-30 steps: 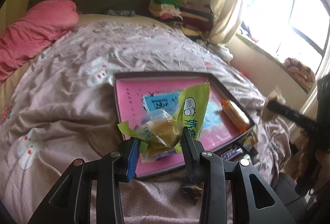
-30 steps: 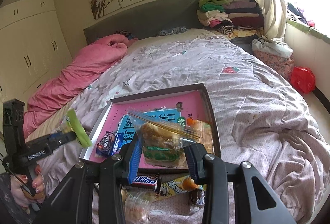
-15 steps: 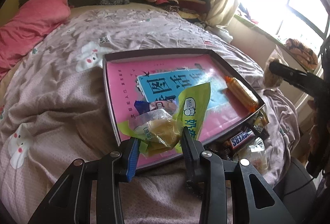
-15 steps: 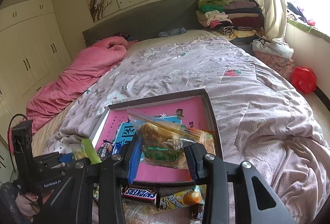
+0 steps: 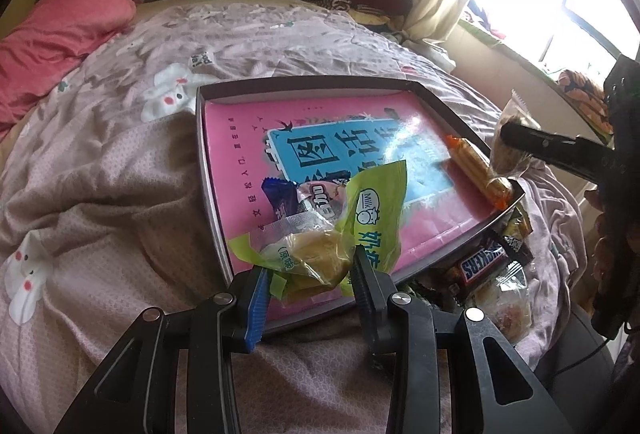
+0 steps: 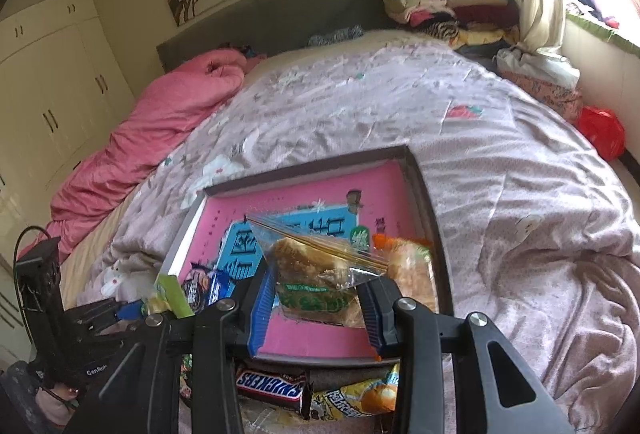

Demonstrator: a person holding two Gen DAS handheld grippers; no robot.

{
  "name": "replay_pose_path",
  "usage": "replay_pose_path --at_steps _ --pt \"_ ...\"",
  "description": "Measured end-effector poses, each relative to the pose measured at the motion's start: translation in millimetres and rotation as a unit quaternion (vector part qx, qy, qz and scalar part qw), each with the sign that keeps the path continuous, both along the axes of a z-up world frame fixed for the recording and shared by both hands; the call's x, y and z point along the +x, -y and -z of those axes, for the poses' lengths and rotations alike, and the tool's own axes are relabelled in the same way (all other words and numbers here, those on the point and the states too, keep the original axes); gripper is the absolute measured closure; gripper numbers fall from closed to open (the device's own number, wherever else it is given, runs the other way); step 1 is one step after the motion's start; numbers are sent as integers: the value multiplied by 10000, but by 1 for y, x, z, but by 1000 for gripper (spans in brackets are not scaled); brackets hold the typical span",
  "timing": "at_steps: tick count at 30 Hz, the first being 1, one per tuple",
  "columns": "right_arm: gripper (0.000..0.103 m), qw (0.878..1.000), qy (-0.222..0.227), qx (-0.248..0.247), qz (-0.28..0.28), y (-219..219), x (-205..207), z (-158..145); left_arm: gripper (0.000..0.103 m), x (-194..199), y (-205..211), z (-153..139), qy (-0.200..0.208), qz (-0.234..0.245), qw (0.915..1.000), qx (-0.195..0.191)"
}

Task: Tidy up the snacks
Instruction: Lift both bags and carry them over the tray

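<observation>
Left gripper [image 5: 310, 274] clamped on a green-wrapped cake [image 5: 320, 254] over the near-left corner of the pink-lined tray [image 5: 304, 88]. Right gripper [image 6: 316, 298] clamped on a clear pastry bag [image 6: 316, 266] above the tray's near-right part. Purple packet [image 5: 304, 198] and orange-ended roll [image 5: 478, 168] lying inside. Snickers bar [image 6: 272, 386] and orange packet [image 6: 356, 398] loose on the quilt [image 6: 520, 194], just outside the near rim.

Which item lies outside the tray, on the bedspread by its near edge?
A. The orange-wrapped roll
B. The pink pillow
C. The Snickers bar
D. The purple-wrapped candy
C: the Snickers bar lies on the bedspread just outside the near rim of the tray, while the orange-wrapped roll and purple-wrapped candy rest inside the tray.
</observation>
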State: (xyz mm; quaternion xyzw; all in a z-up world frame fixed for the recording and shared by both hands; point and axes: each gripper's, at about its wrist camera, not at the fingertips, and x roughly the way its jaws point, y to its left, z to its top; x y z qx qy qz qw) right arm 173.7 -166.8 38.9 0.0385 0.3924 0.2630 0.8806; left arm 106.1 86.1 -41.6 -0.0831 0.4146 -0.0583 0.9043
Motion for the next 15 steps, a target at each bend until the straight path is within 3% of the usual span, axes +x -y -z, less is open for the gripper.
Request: replay_pose_path --at_steps 15 --pt "64 9970 -511 -551 -187 -14 6 32 64 4 0 6 -88 9 10000 -18"
